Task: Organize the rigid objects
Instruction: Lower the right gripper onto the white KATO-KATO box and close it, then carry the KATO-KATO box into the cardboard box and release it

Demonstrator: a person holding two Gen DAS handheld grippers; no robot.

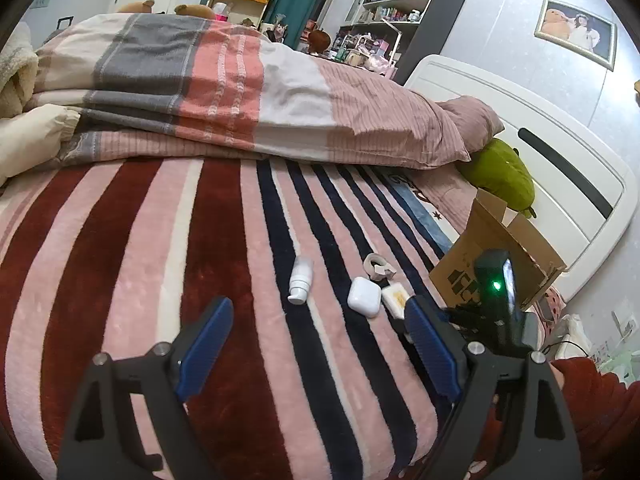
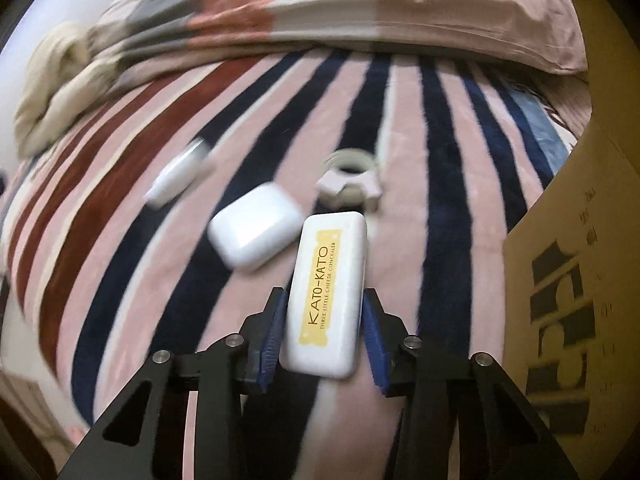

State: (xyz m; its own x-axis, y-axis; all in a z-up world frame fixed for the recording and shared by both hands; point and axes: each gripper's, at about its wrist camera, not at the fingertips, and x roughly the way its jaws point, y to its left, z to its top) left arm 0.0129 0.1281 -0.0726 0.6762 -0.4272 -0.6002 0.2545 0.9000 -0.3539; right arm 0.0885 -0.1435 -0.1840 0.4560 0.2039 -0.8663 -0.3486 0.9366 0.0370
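The concealer case (image 2: 326,296), a white slab with a yellow label, sits low in the centre of the right wrist view, clamped near one end between the blue pads (image 2: 272,332) of the right gripper (image 2: 323,330). Held so far off-centre, it could pivot or slip out on the way to the cardboard box (image 2: 568,280) at the right edge. Just beyond, the white earbud case (image 2: 256,232) looks to touch its corner and might be dragged along, as might the tape holder (image 2: 350,182) behind. Farther left lies a white pump bottle (image 2: 178,174). The left gripper (image 1: 316,344) hangs over the striped blanket (image 1: 120,248), jaws wide apart, empty.
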